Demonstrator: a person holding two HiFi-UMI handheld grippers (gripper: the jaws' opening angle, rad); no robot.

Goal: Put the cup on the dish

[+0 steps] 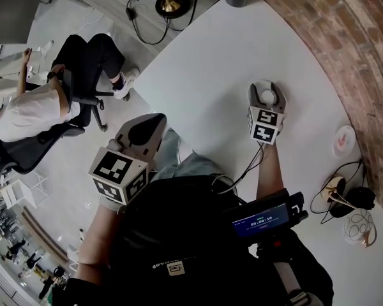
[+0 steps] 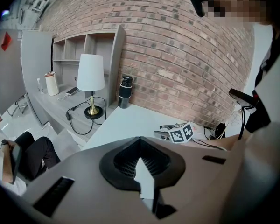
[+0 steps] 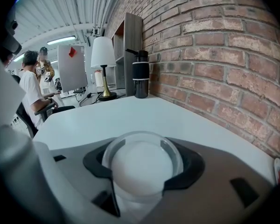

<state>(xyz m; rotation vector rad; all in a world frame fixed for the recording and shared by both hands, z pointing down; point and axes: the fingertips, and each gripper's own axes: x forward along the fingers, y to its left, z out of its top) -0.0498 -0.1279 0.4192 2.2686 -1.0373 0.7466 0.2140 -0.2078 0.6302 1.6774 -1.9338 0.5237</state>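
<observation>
The left gripper point(image 1: 154, 121) hung off the near edge of the white table point(image 1: 210, 75). Its fingers were pressed together with nothing between them. It had no job in this step.

More to the right, the right gripper point(image 1: 267, 88) was over the table. Its fingers were closed around the cup point(image 1: 267, 97), a round see-through cup that looked white inside. I could not tell if the cup touched the table.

Far to the right, near the brick wall, sat the small dish point(image 1: 344, 140), with nothing on it. It was well apart from the cup.

So the cup was picked up, but not yet carried over. Next, I think the right gripper should move right, lower the cup onto the middle of the dish, and then let go.
</observation>
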